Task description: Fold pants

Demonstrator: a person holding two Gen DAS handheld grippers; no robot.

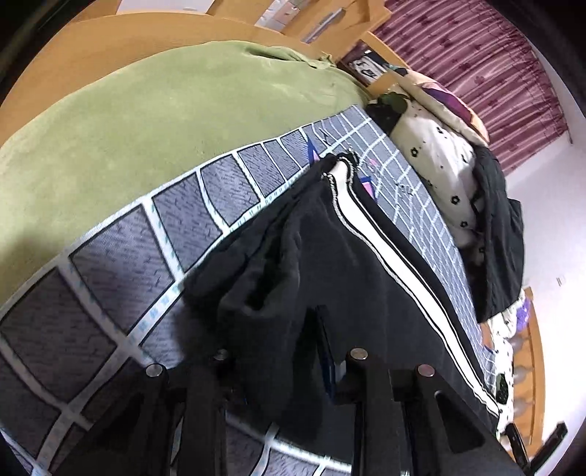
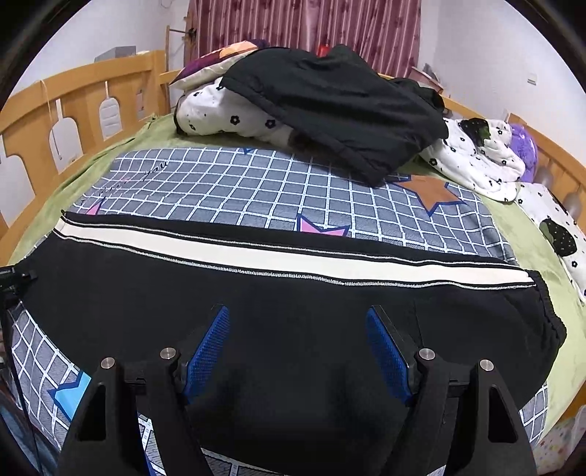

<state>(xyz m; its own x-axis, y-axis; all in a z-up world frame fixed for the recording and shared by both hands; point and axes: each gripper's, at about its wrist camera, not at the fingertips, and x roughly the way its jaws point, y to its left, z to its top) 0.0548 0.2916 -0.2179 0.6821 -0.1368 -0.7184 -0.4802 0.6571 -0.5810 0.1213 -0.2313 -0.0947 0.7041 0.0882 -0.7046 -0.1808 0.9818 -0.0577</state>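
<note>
The left gripper [image 1: 293, 351] is closed on a bunched fold of the black pants [image 1: 311, 263], near one end of them. The right gripper [image 2: 297, 351] is held wide open above the pants [image 2: 256, 304], nothing gripped. The pants are spread flat across the checked sheet [image 2: 227, 183] on the bed [image 2: 33, 106], white stripe [image 2: 256, 256] uppermost.

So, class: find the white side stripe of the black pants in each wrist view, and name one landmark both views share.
Left wrist: white stripe runs diagonally from upper centre to lower right.
Right wrist: white stripe crosses horizontally, mid-frame.
Shared landmark: maroon curtain.
</note>
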